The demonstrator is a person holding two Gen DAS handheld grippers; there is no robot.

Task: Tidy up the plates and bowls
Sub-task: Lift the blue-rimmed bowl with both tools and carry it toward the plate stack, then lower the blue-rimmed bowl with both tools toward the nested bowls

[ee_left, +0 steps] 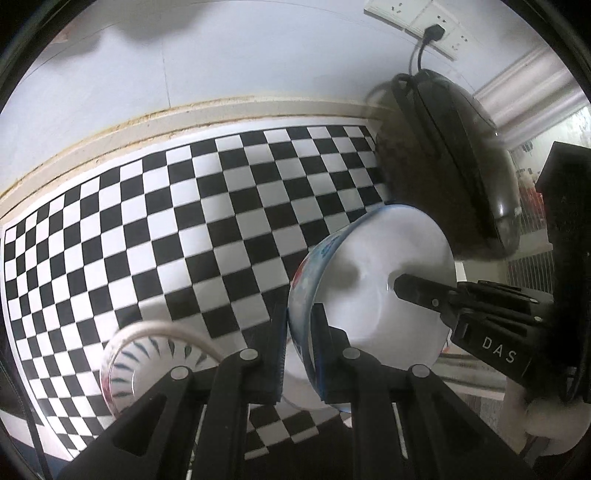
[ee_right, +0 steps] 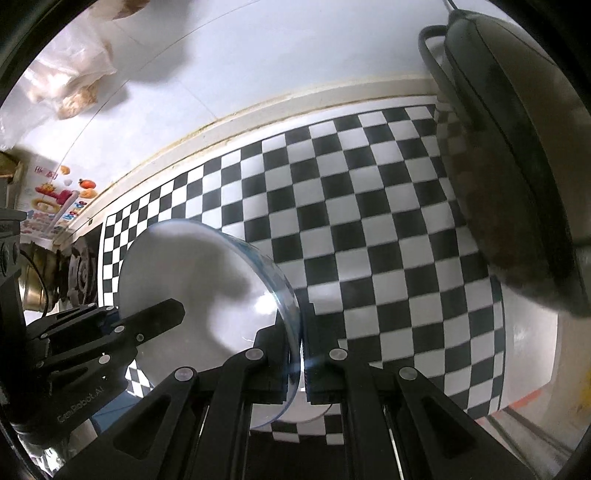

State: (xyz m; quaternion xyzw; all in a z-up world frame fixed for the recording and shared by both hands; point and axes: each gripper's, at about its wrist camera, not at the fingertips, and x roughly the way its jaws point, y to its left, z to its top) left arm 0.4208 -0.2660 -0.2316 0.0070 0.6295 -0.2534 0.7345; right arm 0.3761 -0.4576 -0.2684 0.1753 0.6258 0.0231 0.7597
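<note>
A white bowl (ee_left: 369,266) with a blue-patterned outside hangs above the black-and-white checkered mat (ee_left: 221,206), held from two sides. My left gripper (ee_left: 300,321) is shut on its near rim, one finger inside and one outside. My right gripper (ee_left: 410,290) grips the opposite rim, its inner finger lying across the white inside. In the right wrist view the same bowl (ee_right: 192,269) sits with my right gripper (ee_right: 300,332) shut on its rim and the left gripper (ee_right: 173,310) reaching in from the left. A second bowl (ee_left: 147,354) with blue streaks rests on the mat below.
A black rounded appliance (ee_left: 461,177) with a plugged-in cord stands at the mat's right end, also large in the right wrist view (ee_right: 517,166). A wall socket (ee_left: 417,22) is above it. A stove burner (ee_right: 77,273) and a hanging plastic bag (ee_right: 74,85) lie left.
</note>
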